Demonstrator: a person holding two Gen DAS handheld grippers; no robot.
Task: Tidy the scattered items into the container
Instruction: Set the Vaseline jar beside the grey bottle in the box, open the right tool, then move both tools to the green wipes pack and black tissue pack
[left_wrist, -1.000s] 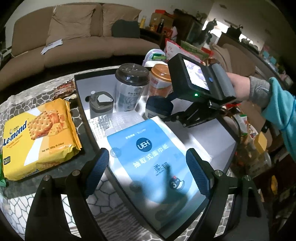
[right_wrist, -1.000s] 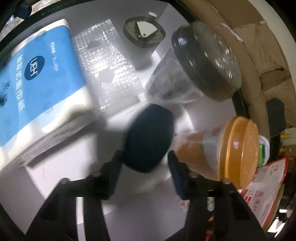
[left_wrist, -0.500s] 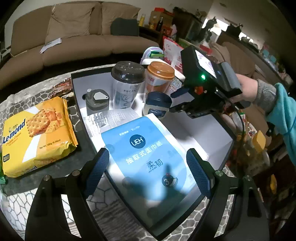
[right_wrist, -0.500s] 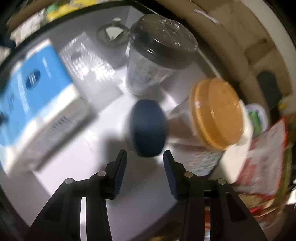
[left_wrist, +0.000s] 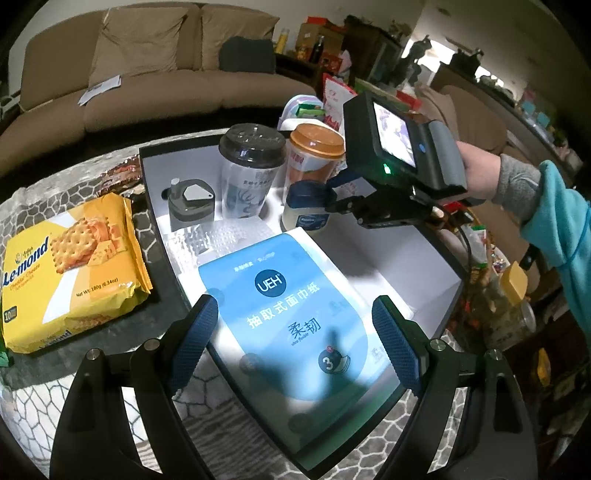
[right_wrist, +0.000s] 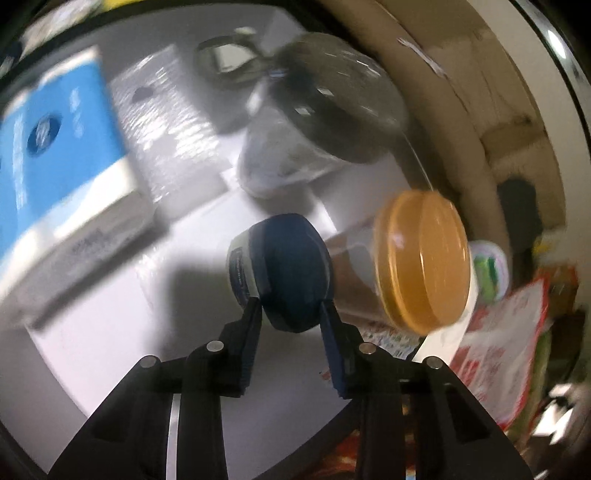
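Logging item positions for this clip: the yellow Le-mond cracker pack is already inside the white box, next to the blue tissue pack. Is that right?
Not quite. In the left wrist view the Le-mond cracker pack lies outside the white box, on the patterned table to its left. The blue tissue pack is inside the box.

In your left wrist view, the container sits on the surface, with the cracker pack lying outside it to the left. Inside, the tissue pack lies nearest you; behind it, from left to right, stand the small box, the lidded cup and the jar, with a second cup behind the jar. The right gripper reaches in from the right, its fingers either side of the jar.
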